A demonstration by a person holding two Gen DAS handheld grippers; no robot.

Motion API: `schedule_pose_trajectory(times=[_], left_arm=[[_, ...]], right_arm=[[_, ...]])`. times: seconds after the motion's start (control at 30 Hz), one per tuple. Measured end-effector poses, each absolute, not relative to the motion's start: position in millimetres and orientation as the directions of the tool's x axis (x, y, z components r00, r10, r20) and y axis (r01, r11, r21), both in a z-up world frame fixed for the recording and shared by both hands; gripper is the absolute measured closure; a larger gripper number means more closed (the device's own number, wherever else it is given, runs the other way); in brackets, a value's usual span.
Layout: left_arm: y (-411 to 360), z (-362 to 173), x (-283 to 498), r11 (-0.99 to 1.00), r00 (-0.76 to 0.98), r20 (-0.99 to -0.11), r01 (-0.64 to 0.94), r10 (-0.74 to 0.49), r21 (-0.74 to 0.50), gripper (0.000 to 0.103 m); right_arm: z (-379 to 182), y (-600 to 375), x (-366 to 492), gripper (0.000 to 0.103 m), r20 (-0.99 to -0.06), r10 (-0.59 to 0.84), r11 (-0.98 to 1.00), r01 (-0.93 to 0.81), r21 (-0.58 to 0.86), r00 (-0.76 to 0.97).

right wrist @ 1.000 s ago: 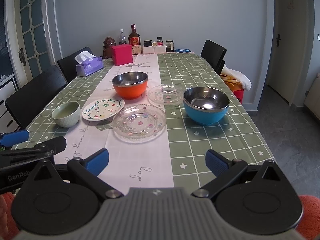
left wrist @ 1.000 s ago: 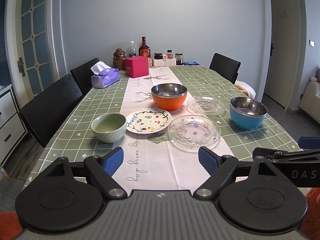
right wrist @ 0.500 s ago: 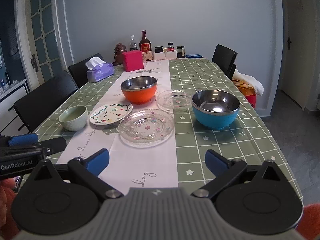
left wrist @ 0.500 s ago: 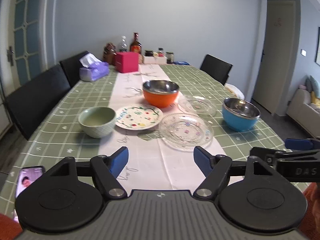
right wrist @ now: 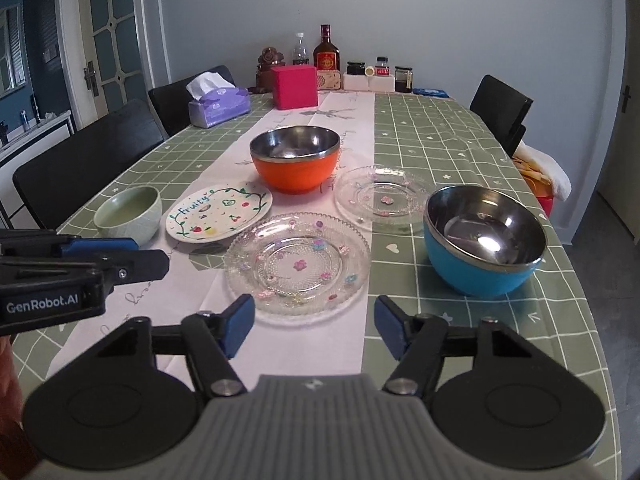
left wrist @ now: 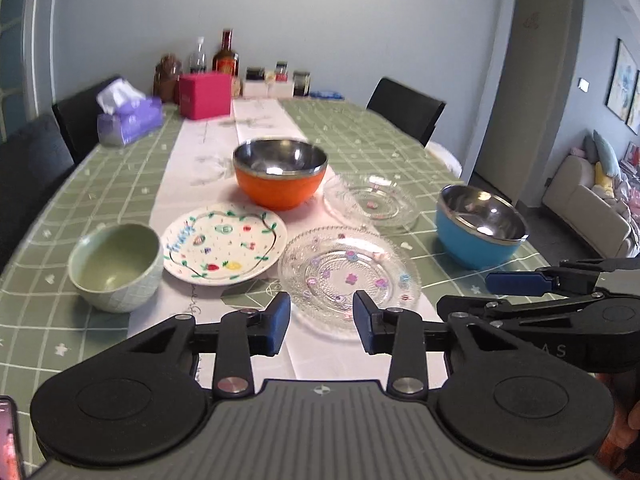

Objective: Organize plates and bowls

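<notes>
On the table stand a green ceramic bowl (left wrist: 116,264), a white painted fruit plate (left wrist: 224,242), an orange steel-lined bowl (left wrist: 280,178), a blue steel-lined bowl (left wrist: 480,226), a near glass plate (left wrist: 348,278) and a far glass plate (left wrist: 370,202). My left gripper (left wrist: 322,322) is open and empty, just before the near glass plate's front rim. My right gripper (right wrist: 314,328) is open and empty, in front of the same glass plate (right wrist: 296,262). The blue bowl (right wrist: 484,238) sits to its right; the orange bowl (right wrist: 295,164), fruit plate (right wrist: 219,212) and green bowl (right wrist: 129,210) lie beyond.
A pink box (right wrist: 295,86), purple tissue box (right wrist: 218,106), bottles and jars (right wrist: 326,58) stand at the table's far end. Black chairs (right wrist: 86,162) line the left side, another chair (right wrist: 502,110) the right. A phone (left wrist: 8,440) lies at the near left edge.
Both grippers have moved forward toward the dishes, which now look larger. The left gripper's fingers have narrowed their gap; the right gripper's have narrowed somewhat too.
</notes>
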State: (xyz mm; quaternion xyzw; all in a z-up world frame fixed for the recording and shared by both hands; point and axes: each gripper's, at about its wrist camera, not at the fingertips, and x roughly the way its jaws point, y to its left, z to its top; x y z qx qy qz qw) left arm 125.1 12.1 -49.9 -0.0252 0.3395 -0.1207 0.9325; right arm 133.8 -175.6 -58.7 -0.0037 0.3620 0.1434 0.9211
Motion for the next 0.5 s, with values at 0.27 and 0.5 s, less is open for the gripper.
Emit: schedule_pose_trajectory(times=[0.27, 0.5], left_arm=[[36.3, -84.1, 192.3, 0.938, 0.612, -0.718, 0.136, -0.332, -0.318, 0.070], [42.9, -98.8, 221.1, 0.927, 0.578, -0.738, 0.093, -0.348, -0.364, 0.074]], right_arm=[[-88.5, -186.9, 212.1, 0.053, -0.759, 0.295, 0.953, -0.122, 0.276, 0.580], [-105.8, -187.0, 246.8, 0.065, -0.794, 0.290, 0.951, -0.067, 0.302, 0.534]])
